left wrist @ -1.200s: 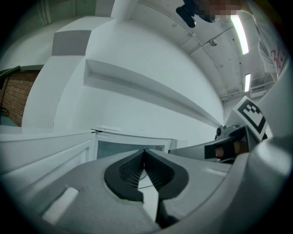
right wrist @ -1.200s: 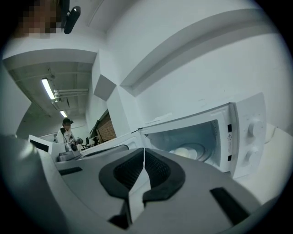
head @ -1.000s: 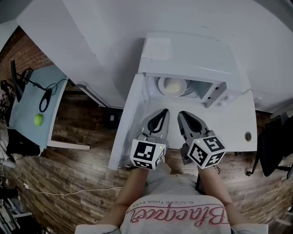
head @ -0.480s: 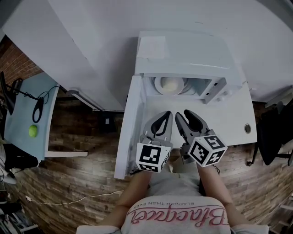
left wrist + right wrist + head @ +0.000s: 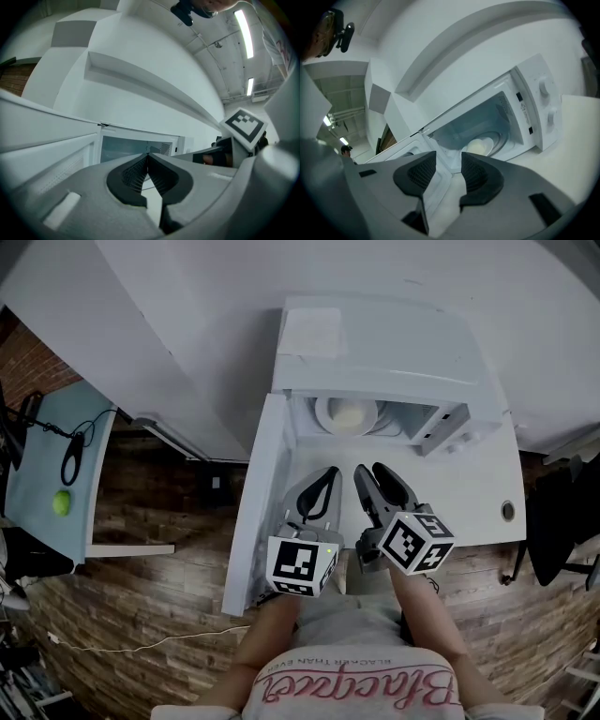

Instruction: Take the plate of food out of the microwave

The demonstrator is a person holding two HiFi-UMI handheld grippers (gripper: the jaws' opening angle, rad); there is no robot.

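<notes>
Smooth glossy white microwave (image 5: 375,343), matt white table (image 5: 473,498) (rough wood-plank floor (image 5: 159,498))

We can read only the person's shirt (image 5: 361,681): upside down in the head view, small capitals spell "BLACKER THAN EVER" beside a pink script word, seemingly "Blacquer". The label (image 5: 524,110) on the microwave (image 5: 548,105) is too small for us to read.

This looks like an office or test lab, not a home kitchen: a microwave (image 5: 375,352) stands on a white bench (image 5: 469,493) over a plank floor (image 5: 159,587), beside a brick wall (image 5: 18,79). Strip lights (image 5: 243,26) hang under a bare ceiling (image 5: 220,51), and an office chair (image 5: 562,521) stands nearby.
</notes>
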